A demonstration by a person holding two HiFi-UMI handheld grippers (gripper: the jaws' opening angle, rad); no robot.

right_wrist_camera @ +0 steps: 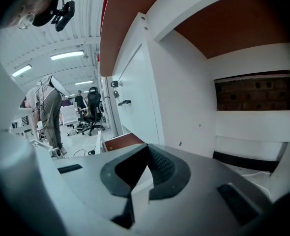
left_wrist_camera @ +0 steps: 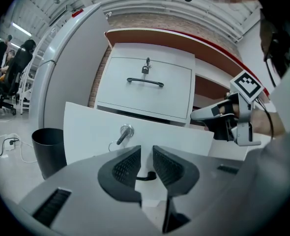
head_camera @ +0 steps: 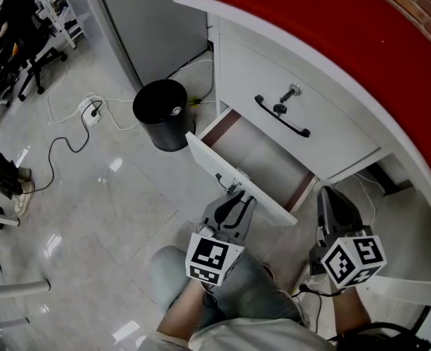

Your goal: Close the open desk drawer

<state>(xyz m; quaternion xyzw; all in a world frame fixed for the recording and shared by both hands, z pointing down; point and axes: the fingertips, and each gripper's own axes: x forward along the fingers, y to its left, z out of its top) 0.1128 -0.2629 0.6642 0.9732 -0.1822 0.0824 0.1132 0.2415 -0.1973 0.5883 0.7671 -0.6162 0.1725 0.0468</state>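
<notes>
We see the left gripper (head_camera: 236,198) jaws slightly apart, the open white desk drawer (head_camera: 223,168) at twelve o'clock; right gripper (head_camera: 332,193) jaws together.

open drawer's handle (left_wrist_camera: 146,176) mostly hidden behind the left gripper (left_wrist_camera: 146,154); desk (head_camera: 391,64) cut off at 2 o'clock in head view.

Grey left gripper (head_camera: 237,195), right gripper (head_camera: 332,193), marker cubes (head_camera: 214,258), grey-green trousers (head_camera: 263,295)
</notes>
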